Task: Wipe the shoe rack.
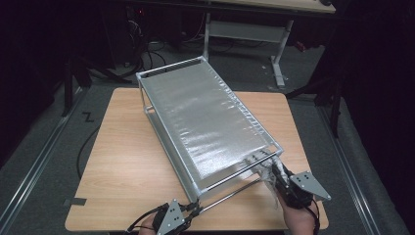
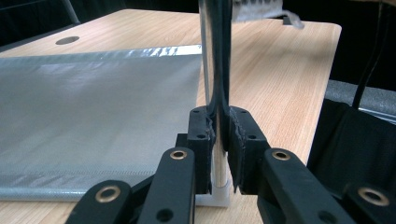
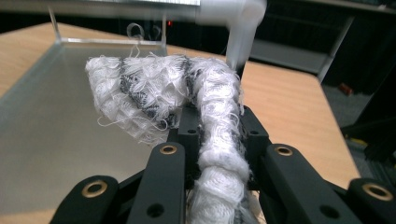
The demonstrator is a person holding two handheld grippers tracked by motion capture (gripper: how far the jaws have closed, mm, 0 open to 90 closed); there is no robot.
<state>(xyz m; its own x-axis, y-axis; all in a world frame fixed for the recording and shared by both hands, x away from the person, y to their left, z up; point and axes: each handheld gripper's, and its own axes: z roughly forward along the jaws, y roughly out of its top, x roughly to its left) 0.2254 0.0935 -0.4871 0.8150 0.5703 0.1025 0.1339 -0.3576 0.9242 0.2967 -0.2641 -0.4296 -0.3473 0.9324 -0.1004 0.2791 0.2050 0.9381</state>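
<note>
A metal rack [image 1: 205, 117] with silvery mesh shelves stands slantwise on the wooden table [image 1: 122, 161]. At its near left corner my left gripper [image 1: 195, 209] is shut on the upright post [image 2: 215, 56]; in the left gripper view its jaws [image 2: 222, 135] clamp that post just above the white foot, beside the lower shelf [image 2: 93, 116]. My right gripper [image 1: 280, 177] sits at the rack's near right corner, shut on a fuzzy white and grey cloth [image 3: 154, 88]. The cloth [image 1: 266, 169] bunches out past the jaws [image 3: 217, 130] under the rack's corner joint [image 3: 233, 14].
A second table frame [image 1: 244, 29] stands behind on the grey floor, with cables [image 1: 147, 54] near it. A round hole [image 2: 67, 40] marks the tabletop's far corner. A strip of tape [image 1: 74, 201] lies at the table's near left edge.
</note>
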